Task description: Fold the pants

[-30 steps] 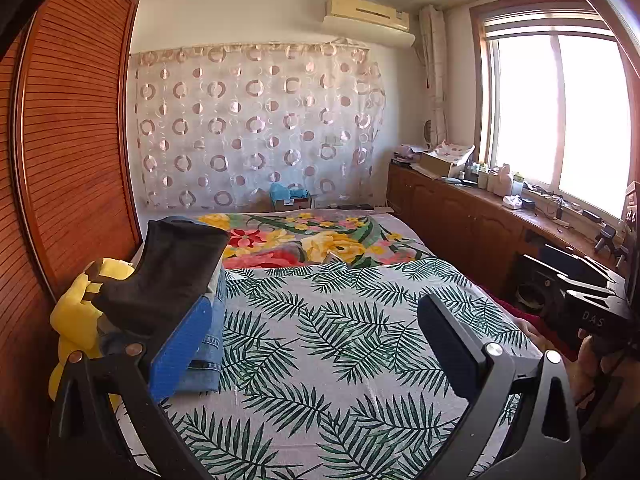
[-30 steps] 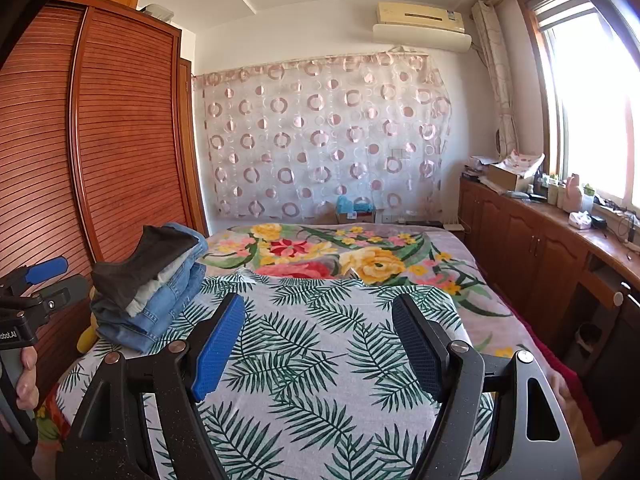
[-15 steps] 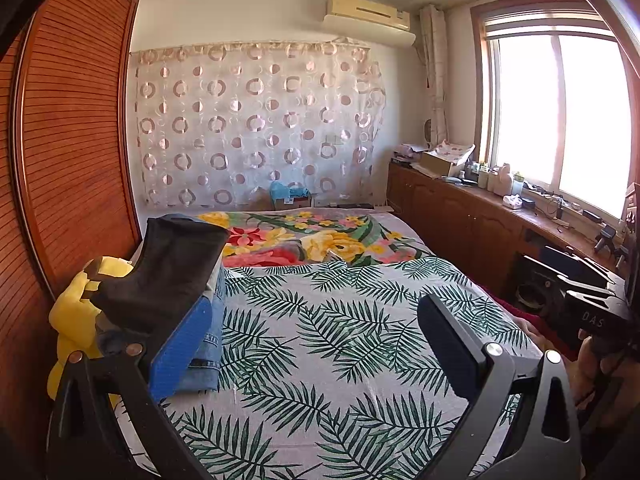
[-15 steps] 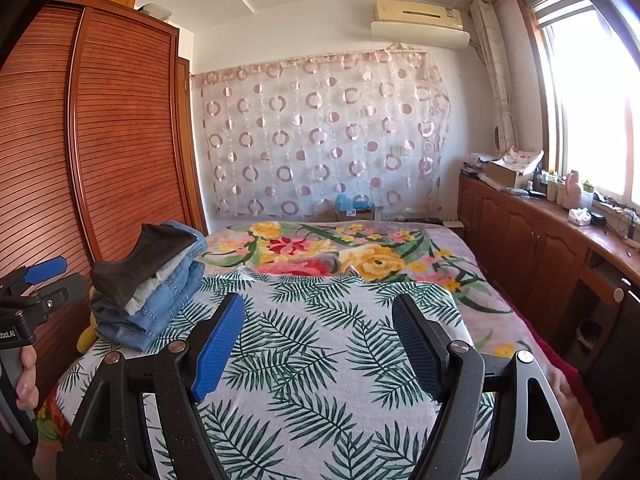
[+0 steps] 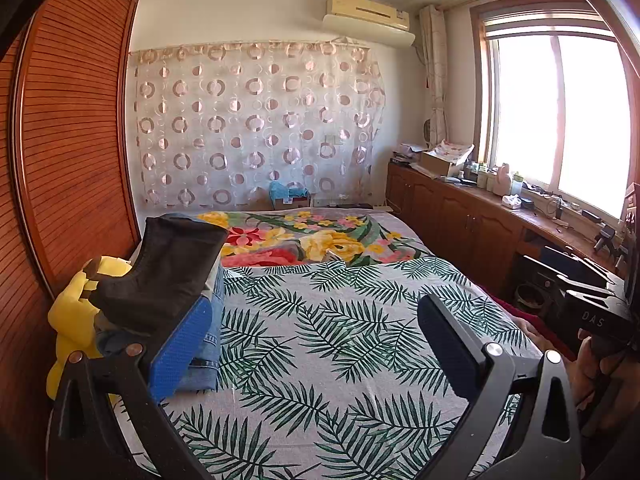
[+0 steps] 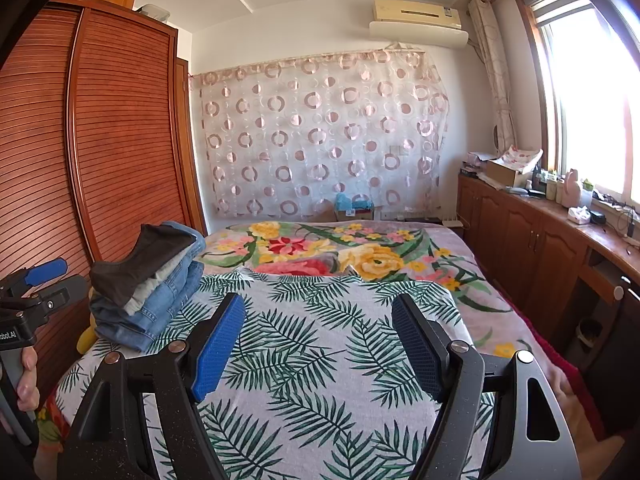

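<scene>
Both the left gripper (image 5: 316,344) and right gripper (image 6: 318,344) hang open and empty over the bed (image 6: 320,360), a folded pants stack (image 6: 148,280) to their left, apparently between garments; next, fetching another pair.

Lighting, as I see it from both wrist views: strong daylight through the window (image 5: 560,120) on the right, blown out to white glare. The bedspread (image 5: 320,320) is evenly lit, with soft shadows. The wardrobe (image 6: 100,140) on the left sits dimmer, in warm tones. Focus is sharp mid-frame. Heavy fisheye bending at the edges; black vignette in the corners. I detect no motion blur.
</scene>
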Tool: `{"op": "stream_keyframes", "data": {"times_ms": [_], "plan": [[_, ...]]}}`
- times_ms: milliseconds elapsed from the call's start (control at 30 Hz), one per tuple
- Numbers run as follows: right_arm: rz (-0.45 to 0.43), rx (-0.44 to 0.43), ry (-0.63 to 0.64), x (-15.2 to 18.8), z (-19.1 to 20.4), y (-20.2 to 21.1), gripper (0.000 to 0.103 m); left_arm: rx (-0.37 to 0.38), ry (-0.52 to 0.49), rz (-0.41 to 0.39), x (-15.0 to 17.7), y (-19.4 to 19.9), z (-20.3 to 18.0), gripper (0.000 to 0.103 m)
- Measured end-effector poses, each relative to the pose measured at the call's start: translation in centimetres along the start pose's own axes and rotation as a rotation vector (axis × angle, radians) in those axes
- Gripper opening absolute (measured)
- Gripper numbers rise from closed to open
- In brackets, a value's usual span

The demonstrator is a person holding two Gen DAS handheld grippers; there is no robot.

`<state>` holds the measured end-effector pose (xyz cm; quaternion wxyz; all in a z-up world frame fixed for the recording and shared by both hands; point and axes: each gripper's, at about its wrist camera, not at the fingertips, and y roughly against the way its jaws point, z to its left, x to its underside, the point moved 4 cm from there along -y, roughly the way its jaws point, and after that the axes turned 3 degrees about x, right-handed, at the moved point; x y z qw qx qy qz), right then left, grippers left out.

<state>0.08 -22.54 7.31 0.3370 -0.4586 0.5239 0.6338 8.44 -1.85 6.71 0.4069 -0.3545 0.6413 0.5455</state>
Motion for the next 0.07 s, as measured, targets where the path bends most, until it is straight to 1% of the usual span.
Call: {"op": "stream_keyframes", "data": {"times_ms": [67], "plan": [[0.000,0.001,0.001,0.01,0.00,-0.01,0.078,0.002,0.001,-0.001,0.02,0.04,0.00,0.103]]}}
